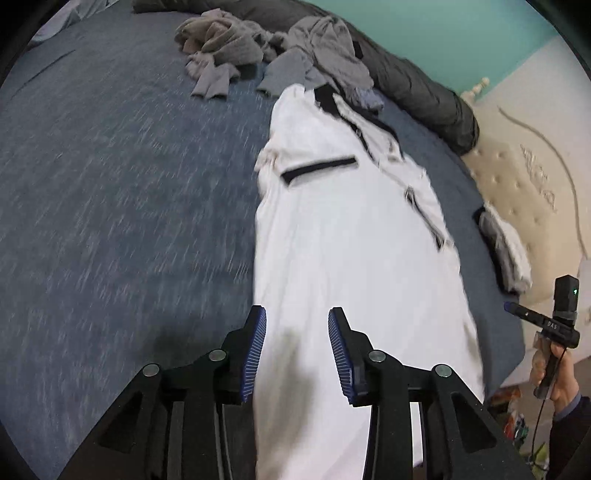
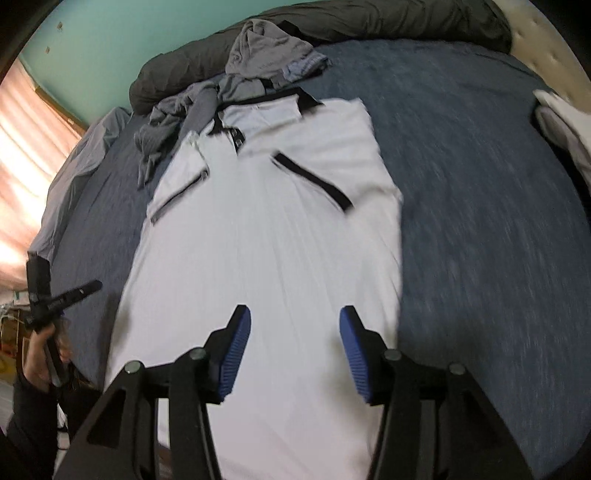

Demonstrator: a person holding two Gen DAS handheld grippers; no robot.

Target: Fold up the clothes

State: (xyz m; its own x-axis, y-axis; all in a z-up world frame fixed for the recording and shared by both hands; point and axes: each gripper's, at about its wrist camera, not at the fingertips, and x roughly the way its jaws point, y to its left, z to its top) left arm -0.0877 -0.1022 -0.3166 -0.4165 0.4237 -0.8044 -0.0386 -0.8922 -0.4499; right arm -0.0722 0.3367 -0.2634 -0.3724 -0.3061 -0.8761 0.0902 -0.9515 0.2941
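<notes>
A white polo shirt [image 1: 351,240] [image 2: 266,229] with black collar and sleeve trim lies flat on the blue bed cover [image 1: 110,184] [image 2: 480,221], with both sleeves folded in over its chest. My left gripper [image 1: 297,314] hangs open above the shirt's lower left part, and its blue pads grip nothing. My right gripper [image 2: 295,312] stands open over the lower middle of the shirt, its pads also clear of the cloth. Each view shows the person's other hand [image 1: 554,384] [image 2: 37,354] at the bed's edge, holding the other gripper's handle.
A heap of grey clothes [image 1: 258,44] [image 2: 258,62] lies beyond the collar, against a rolled dark duvet [image 1: 417,85] [image 2: 332,22]. A small folded stack [image 1: 506,251] [image 2: 565,125] sits by the cream headboard [image 1: 528,177]. The blue cover is bare on both sides of the shirt.
</notes>
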